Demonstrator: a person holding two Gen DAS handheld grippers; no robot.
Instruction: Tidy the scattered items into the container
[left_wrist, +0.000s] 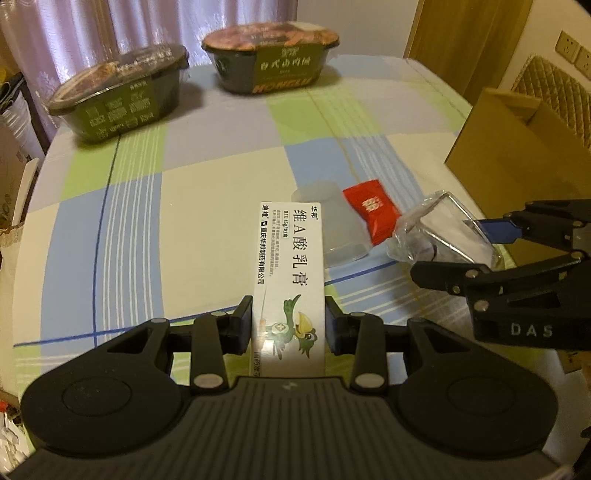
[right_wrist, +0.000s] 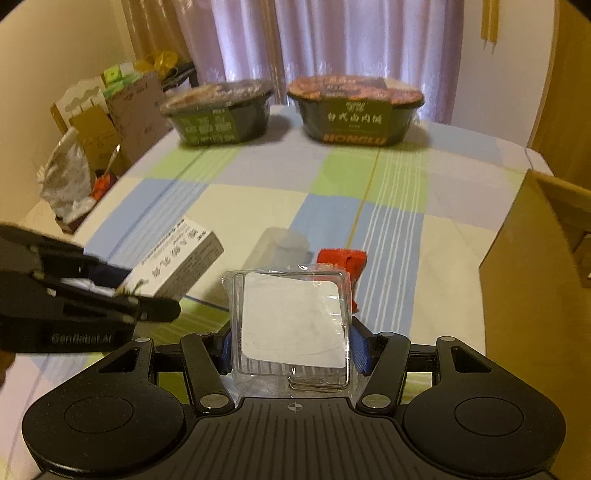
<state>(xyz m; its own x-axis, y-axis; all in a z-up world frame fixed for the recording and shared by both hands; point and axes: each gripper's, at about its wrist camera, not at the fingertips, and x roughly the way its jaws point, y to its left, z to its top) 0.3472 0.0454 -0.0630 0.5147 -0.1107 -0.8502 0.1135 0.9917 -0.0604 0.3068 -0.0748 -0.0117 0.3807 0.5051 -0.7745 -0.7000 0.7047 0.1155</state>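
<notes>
Glossy paper carton (left_wrist: 290, 273), crinkly clear plastic pack (right_wrist: 291, 325), matt cloth tablecloth (left_wrist: 207, 192).

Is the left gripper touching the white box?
Touching. The left wrist view shows the left gripper with both fingers pressed against the sides of the white box.

We note the left hand-held gripper (left_wrist: 289, 322) level, its fingers closed against both long sides of a white carton (left_wrist: 290, 273), which it carries projecting forward. The right hand-held gripper (right_wrist: 291, 345) is likewise closed, its blue pads (right_wrist: 357, 347) pressing either side of a clear plastic packet (right_wrist: 291, 325). In the left wrist view we see the right hand-held gripper to the right, slightly ahead. The two sit near each other, not touching.
</notes>
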